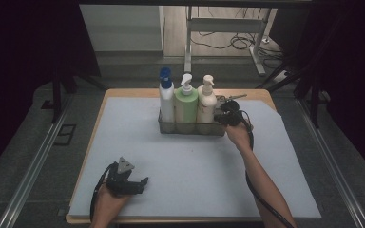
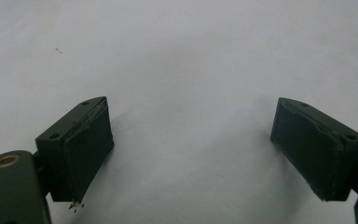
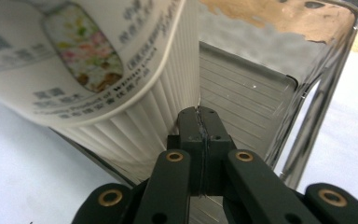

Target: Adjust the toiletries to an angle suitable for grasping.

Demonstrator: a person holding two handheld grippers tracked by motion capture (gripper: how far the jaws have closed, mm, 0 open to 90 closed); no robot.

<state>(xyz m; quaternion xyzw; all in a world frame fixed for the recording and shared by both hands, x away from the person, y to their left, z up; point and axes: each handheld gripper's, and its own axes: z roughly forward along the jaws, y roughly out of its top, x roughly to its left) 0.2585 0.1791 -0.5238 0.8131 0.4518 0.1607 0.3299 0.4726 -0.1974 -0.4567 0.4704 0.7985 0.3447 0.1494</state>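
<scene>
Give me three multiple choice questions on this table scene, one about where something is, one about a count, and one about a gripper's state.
1. Where does the cream bottle stand in the tray?
A. left end
B. middle
C. right end

2. How many bottles are in the tray?
A. two
B. three
C. four

3. How are the right gripper's jaws?
A. shut
B. wide open
C. clamped on a pump head

Answers:
1 C: in the high view it is rightmost, beside the green bottle.
2 B: the blue-capped bottle, the green and the cream.
3 A: in the right gripper view the jaws meet, nothing between them.
</scene>
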